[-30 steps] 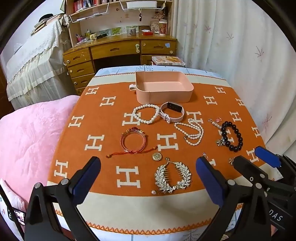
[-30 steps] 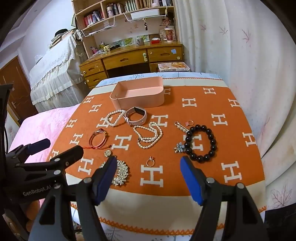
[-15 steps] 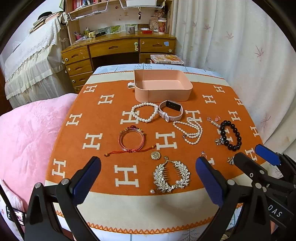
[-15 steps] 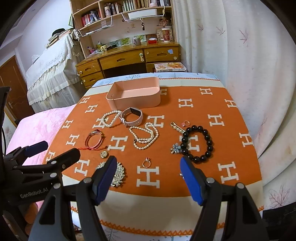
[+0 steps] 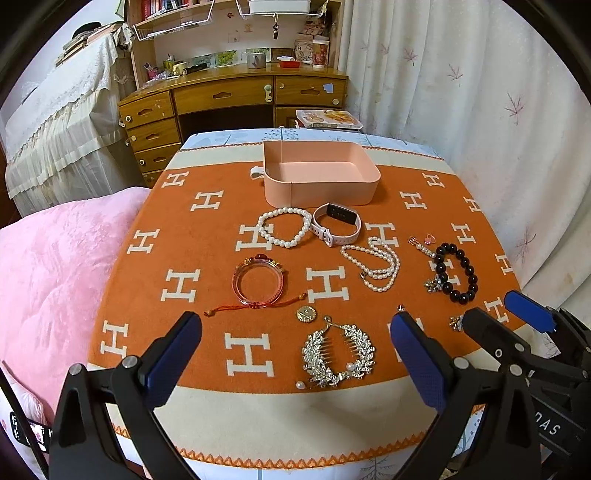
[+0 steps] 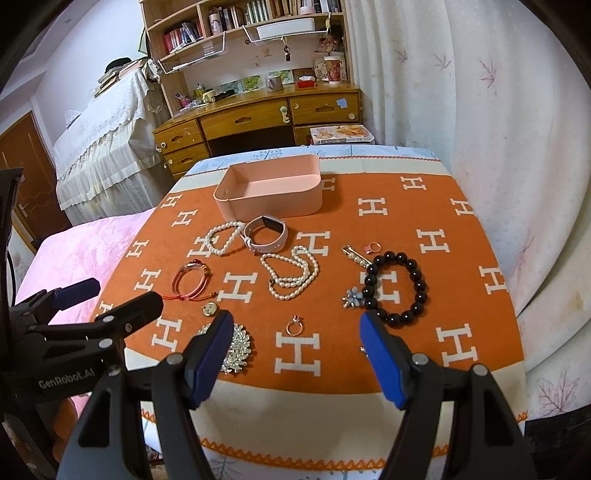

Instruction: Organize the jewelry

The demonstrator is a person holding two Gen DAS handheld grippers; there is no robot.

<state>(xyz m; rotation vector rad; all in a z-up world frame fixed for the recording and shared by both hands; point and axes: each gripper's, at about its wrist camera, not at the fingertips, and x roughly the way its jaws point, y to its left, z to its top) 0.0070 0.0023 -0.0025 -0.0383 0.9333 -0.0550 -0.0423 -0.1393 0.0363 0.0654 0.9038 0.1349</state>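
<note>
An empty pink box (image 5: 319,173) (image 6: 271,188) stands at the far middle of the orange cloth (image 5: 207,258). In front of it lie a pearl bracelet (image 5: 284,230), a pink watch (image 5: 337,223), a pearl necklace (image 5: 375,262), a red bangle (image 5: 258,282), a black bead bracelet (image 5: 456,273) (image 6: 397,288), a gold pendant (image 5: 306,314), a silver hair comb (image 5: 338,354) and a ring (image 6: 294,325). My left gripper (image 5: 295,350) hangs open over the near edge, above the comb. My right gripper (image 6: 295,350) is open too, near the ring.
A wooden desk (image 5: 236,99) with drawers stands behind the table, shelves with books (image 6: 236,22) above it. A white curtain (image 5: 461,92) hangs on the right. A pink quilt (image 5: 48,266) lies left of the table. A small hair clip (image 6: 356,254) and pink ring (image 6: 373,246) lie near the beads.
Both grippers have drawn slightly nearer to the table and lower, so the jewelry sits a little higher in view. Nothing on the cloth has moved, and both stay open.
</note>
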